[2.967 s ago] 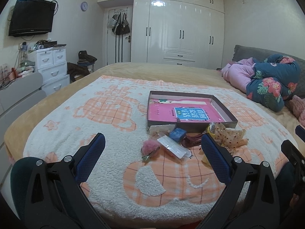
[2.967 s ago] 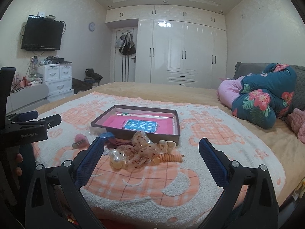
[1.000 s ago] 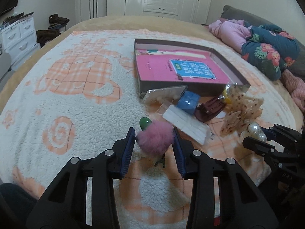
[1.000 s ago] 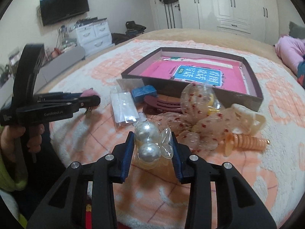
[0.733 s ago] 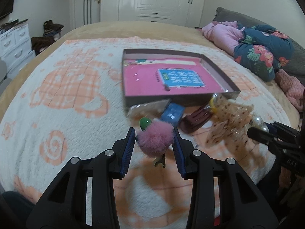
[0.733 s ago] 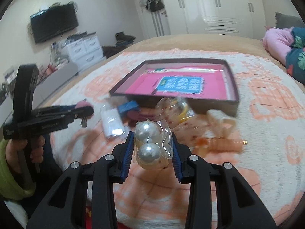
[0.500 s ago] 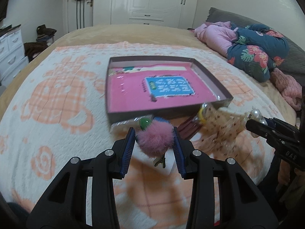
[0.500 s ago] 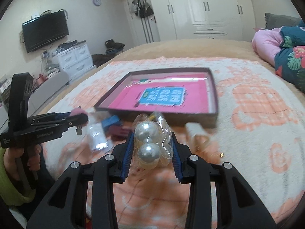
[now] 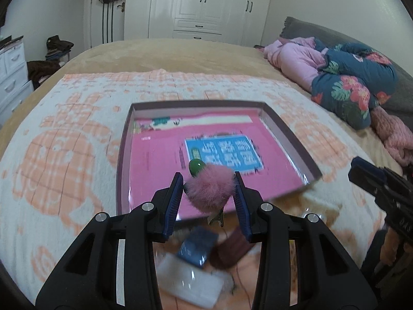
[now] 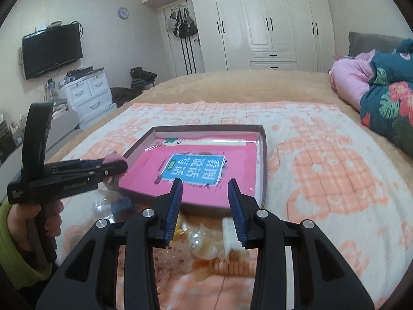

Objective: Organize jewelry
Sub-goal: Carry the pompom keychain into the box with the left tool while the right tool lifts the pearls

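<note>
The peach-and-white blanket [image 9: 64, 155] covers the bed in front of you. On it lies the shallow dark box [image 9: 123, 160], with a pink book [image 9: 160, 170] flat on its floor.

Your left gripper [image 9: 207, 178] is clamped on the pink pompom hair clip [image 9: 209, 188]. The fluff is squeezed between both blue pads, a green bead sits at its far end, and the metal clip end hangs out underneath. You hold it in the air over the near part of the box.

Your right gripper [image 10: 204, 183] stands partly open with nothing between its pads. It is above the near right edge of the box.

The rest of the jewelry lies on the blanket just near of the box. To the right are a clear bag with a pearl ball [image 10: 195, 236], a white claw clip [image 10: 228, 235] and an orange spiral hair tie [image 10: 232, 267]. To the left are a small blue box [image 9: 198, 245], a dark red piece [image 9: 229, 248] and a white packet [image 9: 191, 281], all blurred.
</note>
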